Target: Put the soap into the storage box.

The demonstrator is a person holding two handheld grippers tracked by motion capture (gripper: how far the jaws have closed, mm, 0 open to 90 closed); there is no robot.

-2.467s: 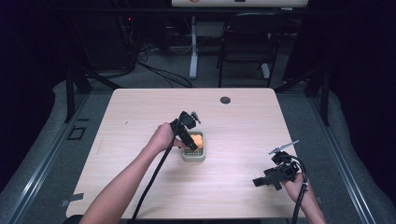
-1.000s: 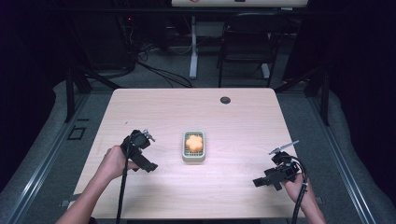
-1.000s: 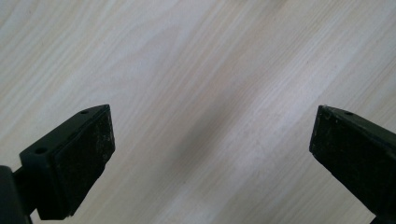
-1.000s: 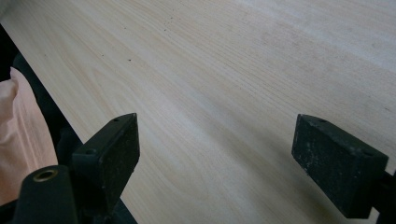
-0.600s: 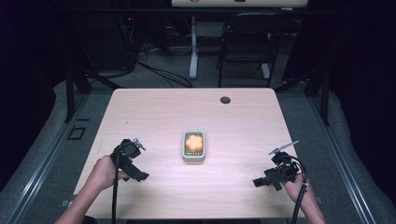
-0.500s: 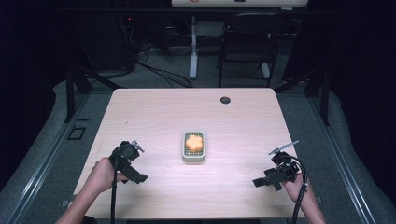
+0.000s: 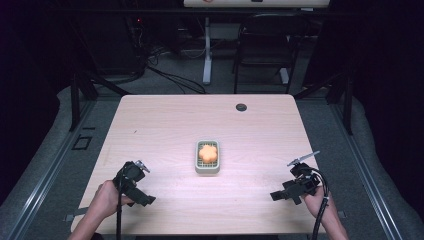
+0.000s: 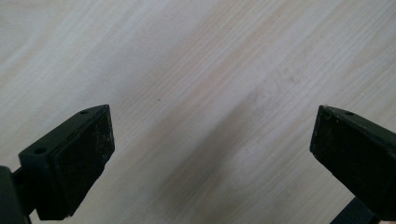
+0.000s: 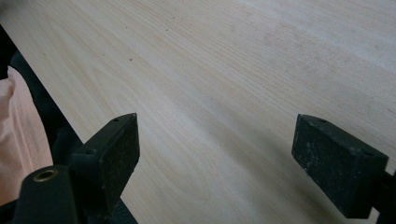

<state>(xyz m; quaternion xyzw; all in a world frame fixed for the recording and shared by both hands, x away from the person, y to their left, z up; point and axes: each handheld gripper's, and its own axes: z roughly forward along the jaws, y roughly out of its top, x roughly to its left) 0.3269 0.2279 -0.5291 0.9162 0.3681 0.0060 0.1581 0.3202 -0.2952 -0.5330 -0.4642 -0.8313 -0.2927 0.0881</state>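
Two grippers sat at the near edge of the table [image 7: 165, 120], one in each hand. The left gripper [image 7: 145, 199] had its jaws wide apart over bare wood, nothing between them; the right gripper [image 7: 276, 195] likewise stood with jaws spread and empty, pointing inward toward the left one. Ahead of both and between them, well apart from either pair of jaws, lay one small green tray [image 7: 207, 169] holding a single orange flower-shaped piece [image 7: 207, 152]. Nothing stood between the jaws and the tray. Farther beyond, near the far edge, was one dark round grommet [image 7: 241, 107].
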